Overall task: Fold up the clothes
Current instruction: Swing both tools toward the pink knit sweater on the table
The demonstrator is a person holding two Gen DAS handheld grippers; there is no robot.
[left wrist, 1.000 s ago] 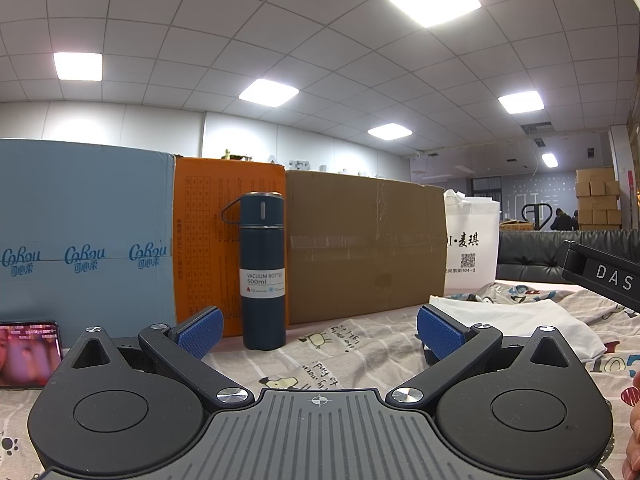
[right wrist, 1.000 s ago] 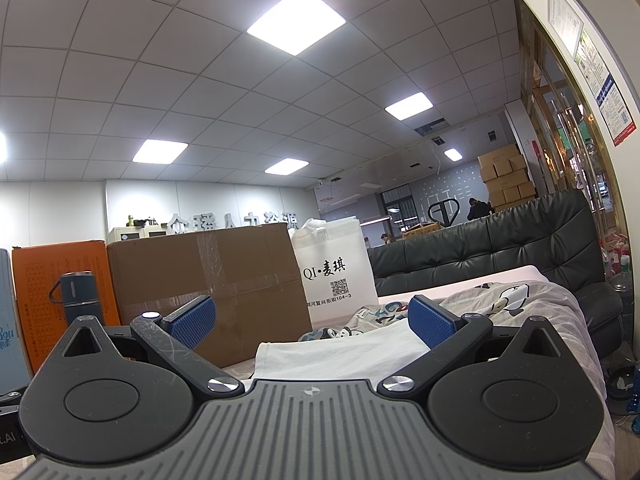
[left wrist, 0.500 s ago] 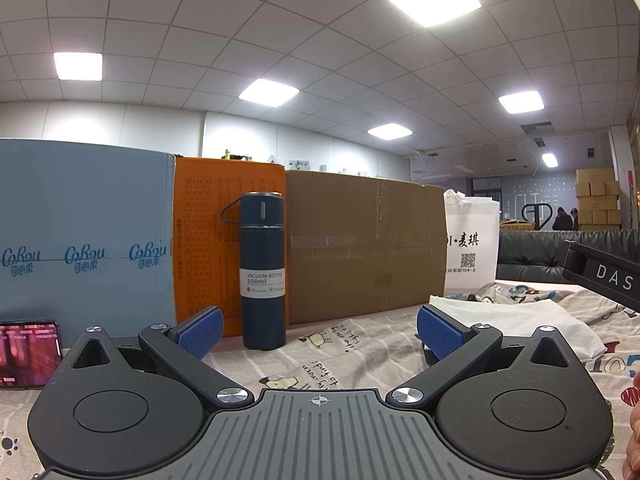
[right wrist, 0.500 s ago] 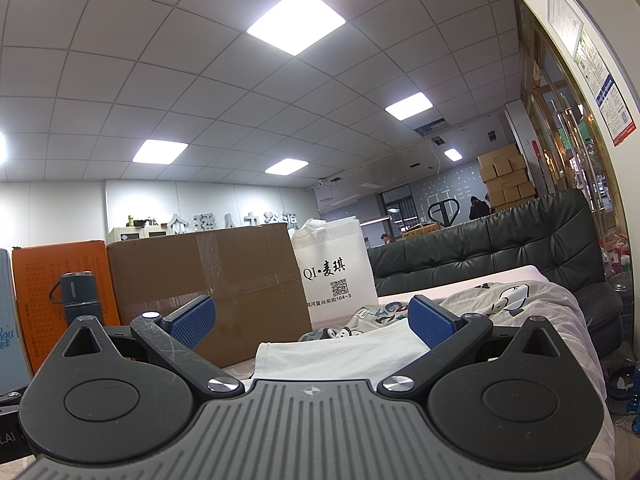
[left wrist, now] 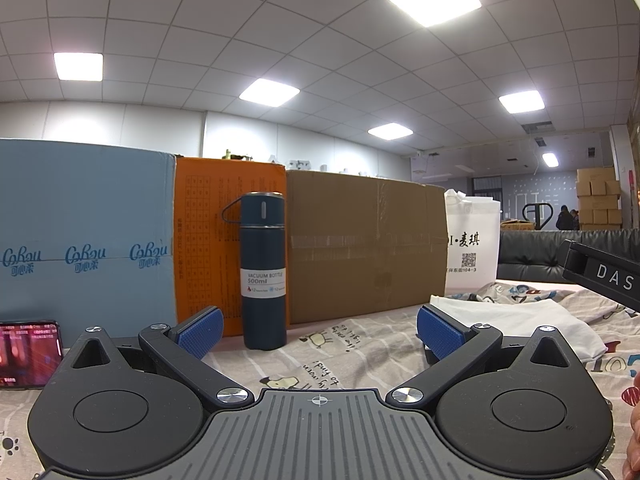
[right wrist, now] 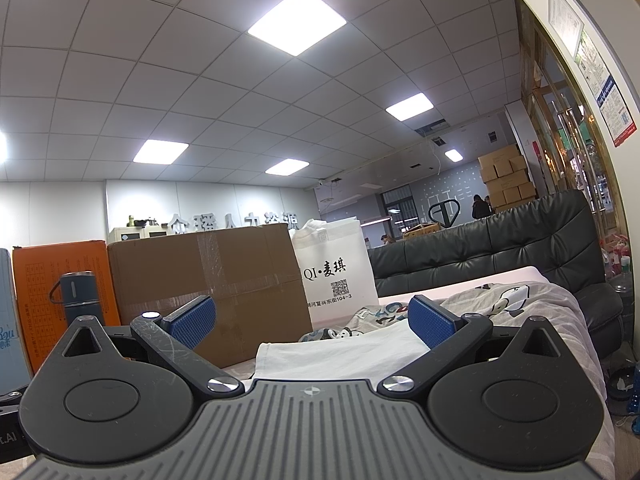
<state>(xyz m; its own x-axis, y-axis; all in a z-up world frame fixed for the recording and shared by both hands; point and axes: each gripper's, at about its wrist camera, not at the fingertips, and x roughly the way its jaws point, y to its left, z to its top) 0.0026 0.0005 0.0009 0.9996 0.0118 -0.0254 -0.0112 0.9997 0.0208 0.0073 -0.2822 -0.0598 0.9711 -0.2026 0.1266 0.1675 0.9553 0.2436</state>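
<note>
We find the left gripper (left wrist: 319, 330) with its blue pads spread wide and nothing between them, low over the cartoon-print bedsheet (left wrist: 352, 354). The right gripper (right wrist: 311, 322) is likewise spread wide and holds nothing.

The white garment (left wrist: 516, 322) lies flat on the sheet at about 2 o'clock from the left gripper. In the right wrist view the same garment (right wrist: 340, 354) sits directly ahead at 12 o'clock, just beyond the pads and apart from them.

Obstructions along the far side: a blue carton (left wrist: 86, 232) at 10 o'clock, an orange carton (left wrist: 202, 236), and a brown cardboard box (left wrist: 366, 248) form a continuous wall. A dark blue vacuum bottle (left wrist: 264, 270) stands upright in front of the orange carton, near 11 o'clock of the left gripper. A white tote bag (right wrist: 336, 274) stands just right of the brown box, behind the garment.

Only the left wrist view shows a lit phone (left wrist: 28, 354) at 9 o'clock and the other gripper's black body at 3 o'clock. Only the right wrist view shows the black sofa (right wrist: 500, 252) beyond the bed and the sheet's edge dropping off at 3 o'clock.
</note>
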